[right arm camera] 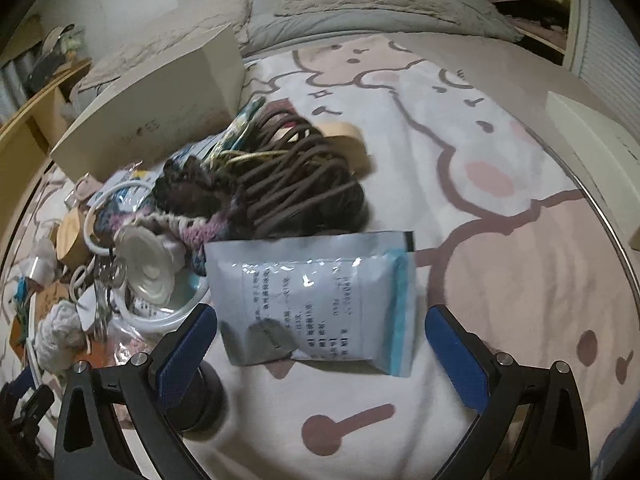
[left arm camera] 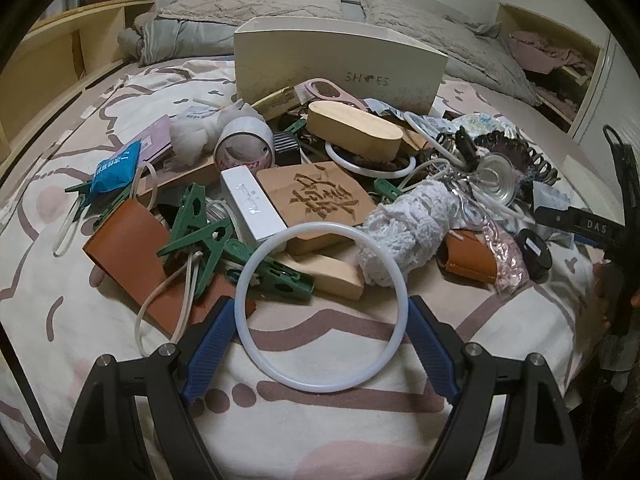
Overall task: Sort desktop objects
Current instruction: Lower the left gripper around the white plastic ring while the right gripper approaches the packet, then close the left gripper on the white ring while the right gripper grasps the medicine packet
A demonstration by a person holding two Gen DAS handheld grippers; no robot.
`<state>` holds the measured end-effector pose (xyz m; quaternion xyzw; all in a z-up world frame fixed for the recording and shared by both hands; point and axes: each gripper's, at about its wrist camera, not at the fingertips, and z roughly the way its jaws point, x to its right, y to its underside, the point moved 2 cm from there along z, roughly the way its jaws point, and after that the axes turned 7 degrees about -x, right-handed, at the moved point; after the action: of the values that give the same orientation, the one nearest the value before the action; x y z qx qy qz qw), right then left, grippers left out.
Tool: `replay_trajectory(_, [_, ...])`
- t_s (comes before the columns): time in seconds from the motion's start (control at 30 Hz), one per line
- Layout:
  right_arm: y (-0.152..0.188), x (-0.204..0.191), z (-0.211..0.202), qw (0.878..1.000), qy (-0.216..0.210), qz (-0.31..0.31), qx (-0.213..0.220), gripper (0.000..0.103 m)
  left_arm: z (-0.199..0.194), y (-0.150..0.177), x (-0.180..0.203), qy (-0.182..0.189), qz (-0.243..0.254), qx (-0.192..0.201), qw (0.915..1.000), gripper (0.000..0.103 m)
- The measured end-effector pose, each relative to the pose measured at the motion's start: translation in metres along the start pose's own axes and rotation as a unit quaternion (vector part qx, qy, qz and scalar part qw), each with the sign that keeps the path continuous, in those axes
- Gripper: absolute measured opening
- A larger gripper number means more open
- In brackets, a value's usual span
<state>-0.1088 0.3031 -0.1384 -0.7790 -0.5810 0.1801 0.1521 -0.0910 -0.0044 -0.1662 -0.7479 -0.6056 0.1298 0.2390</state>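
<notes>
The left gripper (left arm camera: 321, 314) grasps a white ring (left arm camera: 394, 276), its blue pads (left arm camera: 424, 330) pressing the rim from both sides above the patterned bedsheet (left arm camera: 340, 432). Just beyond lies a heap of clutter: green clothespins (left arm camera: 192, 232), a carved wooden block (left arm camera: 320, 200), a tape roll (left arm camera: 244, 146) and a cream shoe box (left arm camera: 340, 60). The right gripper (right arm camera: 321, 332) stands released, straddling a pale blue packet (right arm camera: 320, 300) flat on the sheet, pads apart from it.

A cartoon-printed bedsheet (left arm camera: 340, 420) covers the bed. Grey quilted pillows (left arm camera: 256, 4) lie at its head beside a crumpled grey blanket (left arm camera: 176, 38). Wooden shelving (left arm camera: 52, 64) flanks the left side.
</notes>
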Motion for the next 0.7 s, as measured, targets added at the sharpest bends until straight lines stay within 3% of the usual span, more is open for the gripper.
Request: replay_trajectory(0.7, [-0.006, -0.001, 0.018, 0.999, 0.040, 0.008, -0.019, 0.103, 0.006, -0.001, -0.002, 0.001, -0.013, -0.013, 0.9998, 0.089])
